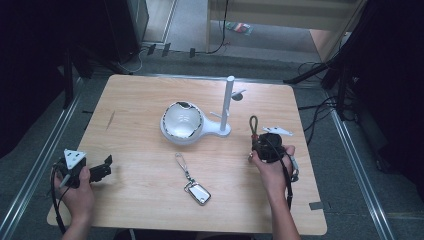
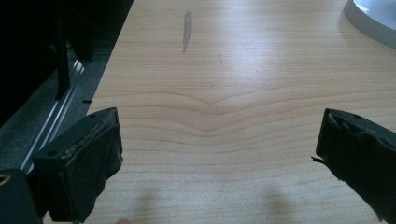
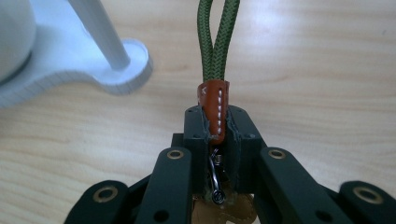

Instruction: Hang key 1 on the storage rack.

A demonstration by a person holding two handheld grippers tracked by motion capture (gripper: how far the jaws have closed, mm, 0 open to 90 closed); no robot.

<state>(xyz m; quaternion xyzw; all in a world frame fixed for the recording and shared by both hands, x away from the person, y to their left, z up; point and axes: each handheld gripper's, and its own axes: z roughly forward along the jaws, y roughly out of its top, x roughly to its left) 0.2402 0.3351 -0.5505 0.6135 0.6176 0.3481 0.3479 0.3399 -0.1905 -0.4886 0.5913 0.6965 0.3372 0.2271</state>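
My right gripper (image 1: 256, 143) is shut on a keychain with a green cord loop (image 1: 254, 125) and a brown leather tab. In the right gripper view the tab (image 3: 215, 108) is pinched between the jaws of my right gripper (image 3: 216, 125); the cord (image 3: 215, 37) points away and a metal ring hangs below. Left of it stands a white stand with a bowl (image 1: 182, 122) and an upright peg post (image 1: 227, 105). A second keychain with a silver fob (image 1: 197, 193) lies flat in the middle. My left gripper (image 1: 103, 168) is open at the near left, over bare wood (image 2: 219, 135).
The wooden table (image 1: 140, 95) ends in rounded edges, with a metal rail and dark floor to the left (image 2: 51, 121). The stand's base (image 3: 126, 65) lies close to the held cord. The bowl's rim (image 2: 373, 18) sits far ahead of the left gripper.
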